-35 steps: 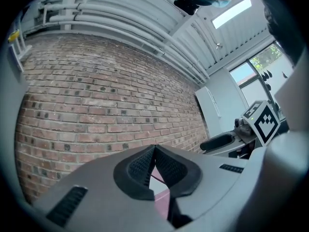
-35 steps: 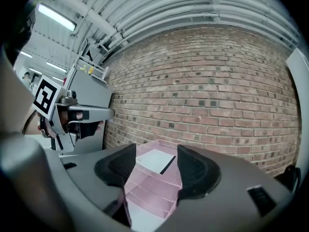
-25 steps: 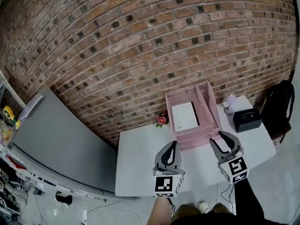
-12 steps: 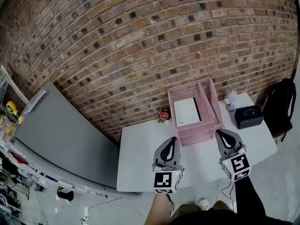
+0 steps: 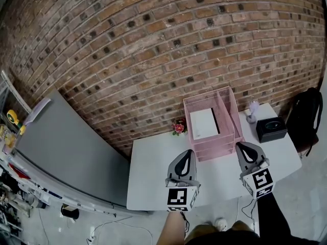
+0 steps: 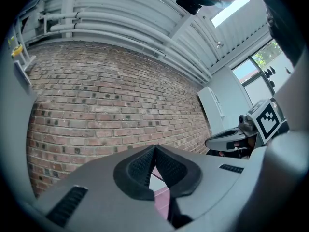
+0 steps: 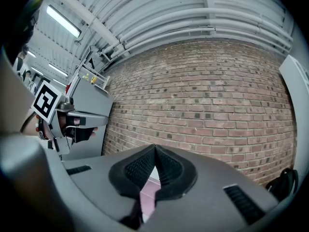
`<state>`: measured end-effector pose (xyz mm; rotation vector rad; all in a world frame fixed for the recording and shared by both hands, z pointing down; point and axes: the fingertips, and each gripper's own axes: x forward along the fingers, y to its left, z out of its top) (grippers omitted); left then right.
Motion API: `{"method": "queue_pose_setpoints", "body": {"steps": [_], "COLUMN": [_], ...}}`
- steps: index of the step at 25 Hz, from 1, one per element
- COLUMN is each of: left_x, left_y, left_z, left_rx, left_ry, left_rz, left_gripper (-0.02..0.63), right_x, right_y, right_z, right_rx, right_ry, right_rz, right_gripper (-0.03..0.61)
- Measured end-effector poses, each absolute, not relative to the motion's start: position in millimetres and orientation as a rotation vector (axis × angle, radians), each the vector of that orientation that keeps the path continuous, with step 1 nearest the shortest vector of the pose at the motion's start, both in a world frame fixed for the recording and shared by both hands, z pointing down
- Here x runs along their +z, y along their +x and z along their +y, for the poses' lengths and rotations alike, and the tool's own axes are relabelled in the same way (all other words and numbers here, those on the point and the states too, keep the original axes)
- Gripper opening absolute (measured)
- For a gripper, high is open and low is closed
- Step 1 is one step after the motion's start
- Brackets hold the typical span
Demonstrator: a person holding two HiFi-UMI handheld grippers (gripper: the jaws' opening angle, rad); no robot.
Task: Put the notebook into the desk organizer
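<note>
The pink desk organizer point(image 5: 229, 110) stands at the back of the white table point(image 5: 153, 175), against the brick wall. A white notebook point(image 5: 204, 122) lies flat in its wide left compartment. My left gripper point(image 5: 187, 152) hovers over the table in front of the organizer, shut and empty. My right gripper point(image 5: 241, 145) hangs to the right of it, just off the organizer's front right corner, also shut with nothing in it. In the left gripper view the left gripper point(image 6: 154, 147) has its pads pressed together; the right gripper point(image 7: 154, 147) looks the same in its own view.
A black box point(image 5: 271, 128) and a small lilac object point(image 5: 250, 111) sit on the table right of the organizer. A small flower pot point(image 5: 178, 127) stands to its left. A dark backpack point(image 5: 306, 117) rests at the far right, and a grey panel point(image 5: 61, 152) leans at the left.
The right gripper's jaws stood apart a second ago and are now shut on nothing. Both hands have hardly moved; the notebook stays in the organizer.
</note>
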<state>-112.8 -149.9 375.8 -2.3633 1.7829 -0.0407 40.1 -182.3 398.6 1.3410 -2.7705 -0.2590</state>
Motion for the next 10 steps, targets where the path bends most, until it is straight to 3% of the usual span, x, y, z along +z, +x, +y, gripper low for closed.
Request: {"method": "queue_pose_setpoints", "body": {"steps": [10], "left_x": [373.2], "left_y": [-114.2], "left_z": [-157.1], "left_rx": [-0.044], "left_ry": [-2.363], "left_rz": [1.774], "left_gripper": [0.012], "right_x": [394.5], "right_y": [37.6], "right_z": [-188.6], "right_rx": [-0.272], "right_ry": [1.334], "right_rz": [-2.768], "right_gripper": [0.02]}}
